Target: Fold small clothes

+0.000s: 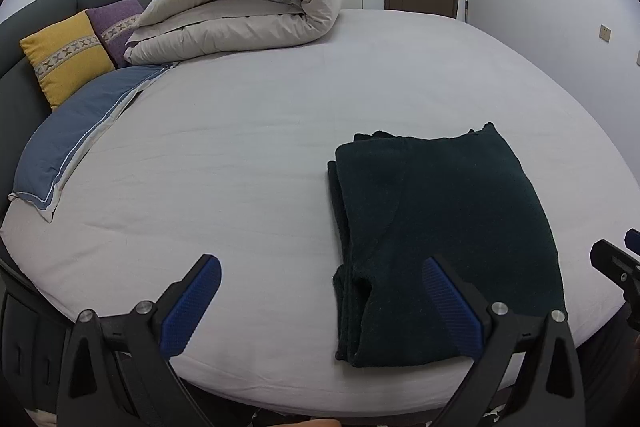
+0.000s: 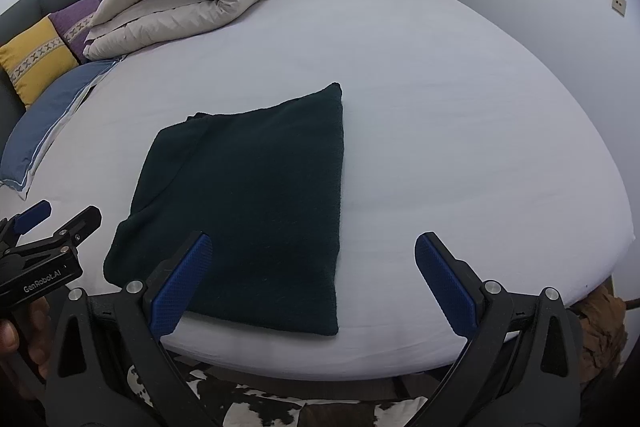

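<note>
A dark green folded garment [image 1: 440,227] lies flat in a neat rectangle near the front edge of the bed [image 1: 240,147]; it also shows in the right wrist view [image 2: 256,195]. My left gripper [image 1: 320,279] is open and empty, above the bed's front edge, its right finger over the garment's near left part. My right gripper [image 2: 312,259] is open and empty, its left finger over the garment's near edge. The left gripper also shows in the right wrist view [image 2: 56,219], and the right gripper's tip shows at the edge of the left wrist view [image 1: 616,259].
A rolled beige duvet [image 1: 248,15] lies at the back of the bed. A yellow cushion [image 1: 64,55], a purple cushion [image 1: 116,23] and a blue pillow [image 1: 80,131] sit at the left by the grey headboard. A cowhide rug [image 2: 280,407] lies below the bed edge.
</note>
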Available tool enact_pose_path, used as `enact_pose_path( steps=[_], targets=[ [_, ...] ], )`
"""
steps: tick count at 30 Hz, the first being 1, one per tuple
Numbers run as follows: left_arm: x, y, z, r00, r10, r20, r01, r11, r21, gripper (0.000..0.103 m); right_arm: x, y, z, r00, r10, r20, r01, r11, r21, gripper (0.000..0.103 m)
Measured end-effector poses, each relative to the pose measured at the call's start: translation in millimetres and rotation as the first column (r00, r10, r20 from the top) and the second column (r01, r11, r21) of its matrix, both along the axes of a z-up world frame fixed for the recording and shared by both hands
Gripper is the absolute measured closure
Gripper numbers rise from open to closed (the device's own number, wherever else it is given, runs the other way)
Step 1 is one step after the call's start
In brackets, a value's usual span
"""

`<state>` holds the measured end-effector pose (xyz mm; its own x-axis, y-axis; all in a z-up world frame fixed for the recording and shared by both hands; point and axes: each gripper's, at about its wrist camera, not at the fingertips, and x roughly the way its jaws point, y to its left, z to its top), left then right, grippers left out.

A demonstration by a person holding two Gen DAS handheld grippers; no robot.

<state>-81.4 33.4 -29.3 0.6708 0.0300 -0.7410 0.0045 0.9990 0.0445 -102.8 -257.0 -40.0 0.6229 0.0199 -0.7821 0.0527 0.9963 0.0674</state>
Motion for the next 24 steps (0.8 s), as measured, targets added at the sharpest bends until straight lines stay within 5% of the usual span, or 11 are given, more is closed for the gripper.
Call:
enact_pose_path(
  steps=[24],
  targets=[
    [-2.5,-2.9,-5.0,1.000,-0.001,-0.007,0.001,1.000,0.002,0.000,0.1,5.3,-6.2,1.000,0.002,-0.004,-0.002,1.000,0.000,0.000]
  ],
)
